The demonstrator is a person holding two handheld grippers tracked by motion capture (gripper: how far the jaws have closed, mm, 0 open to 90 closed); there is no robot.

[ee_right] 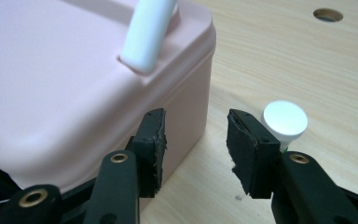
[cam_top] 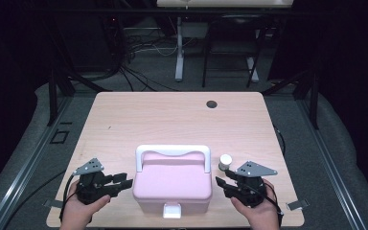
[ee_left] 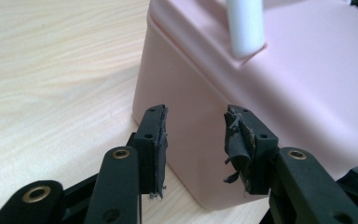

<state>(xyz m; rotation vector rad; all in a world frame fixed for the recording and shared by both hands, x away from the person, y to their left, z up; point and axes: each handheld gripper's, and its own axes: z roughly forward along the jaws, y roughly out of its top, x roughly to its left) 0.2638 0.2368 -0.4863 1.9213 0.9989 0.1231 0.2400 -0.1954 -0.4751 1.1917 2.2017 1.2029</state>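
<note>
Right now I see the pink box (cam_top: 172,184) sitting near the front edge of the counter (cam_top: 172,120), lid on, white handle (cam_top: 172,151) standing up. My left hand-held gripper (cam_top: 124,183) hangs just off its left side, jaws spread and grasping nothing. My right hand-held gripper (cam_top: 222,183) sits beside its right side, likewise released, with a small white-capped bottle (cam_top: 225,162) just behind it, close to the box's far right corner.
</note>
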